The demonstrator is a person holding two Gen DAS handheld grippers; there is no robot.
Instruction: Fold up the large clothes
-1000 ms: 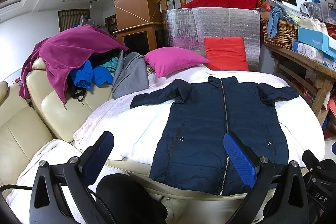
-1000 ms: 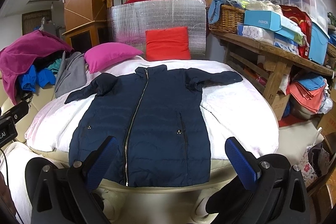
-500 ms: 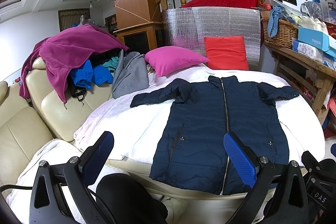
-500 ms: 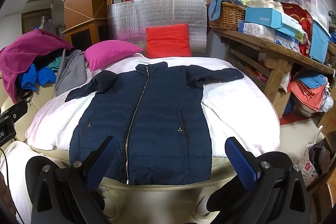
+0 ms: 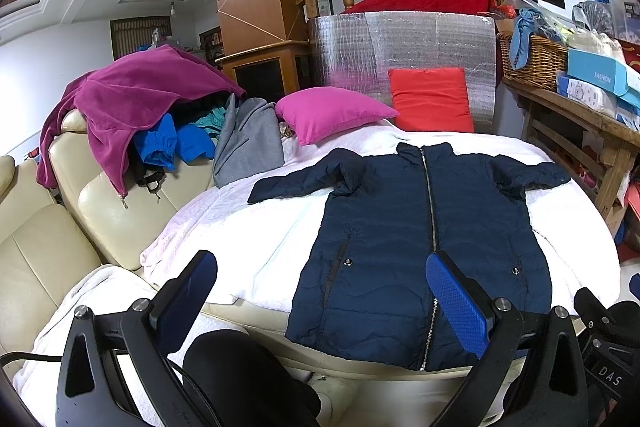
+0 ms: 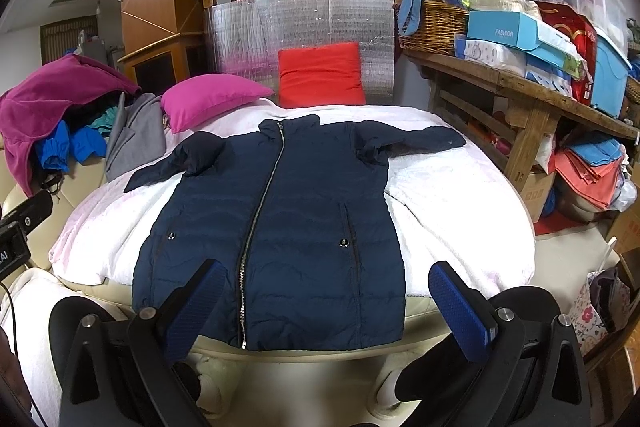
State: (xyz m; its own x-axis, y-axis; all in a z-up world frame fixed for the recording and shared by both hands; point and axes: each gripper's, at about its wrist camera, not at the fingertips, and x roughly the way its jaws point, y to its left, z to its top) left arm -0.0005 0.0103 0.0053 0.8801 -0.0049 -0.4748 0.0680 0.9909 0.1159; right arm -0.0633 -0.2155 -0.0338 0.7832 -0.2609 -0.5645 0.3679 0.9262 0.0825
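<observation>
A navy quilted jacket (image 5: 424, 227) (image 6: 280, 227) lies flat and zipped, front up, on a white blanket (image 5: 248, 227) (image 6: 452, 203), both sleeves spread sideways and its hem at the near edge. My left gripper (image 5: 320, 287) is open, held above and short of the hem's left part, with nothing between its blue pads. My right gripper (image 6: 326, 297) is open too, hovering in front of the hem's right part, not touching the cloth.
A pile of clothes (image 5: 152, 115) covers the cream sofa (image 5: 48, 259) at left. Pink (image 5: 328, 111) and red (image 5: 430, 99) cushions lie behind the jacket against a silver foil panel (image 5: 400, 43). A wooden table (image 6: 520, 95) loaded with boxes and a basket stands at right.
The right gripper view has shifted slightly nearer and more over the jacket. The left gripper has barely moved. Both stay open.
</observation>
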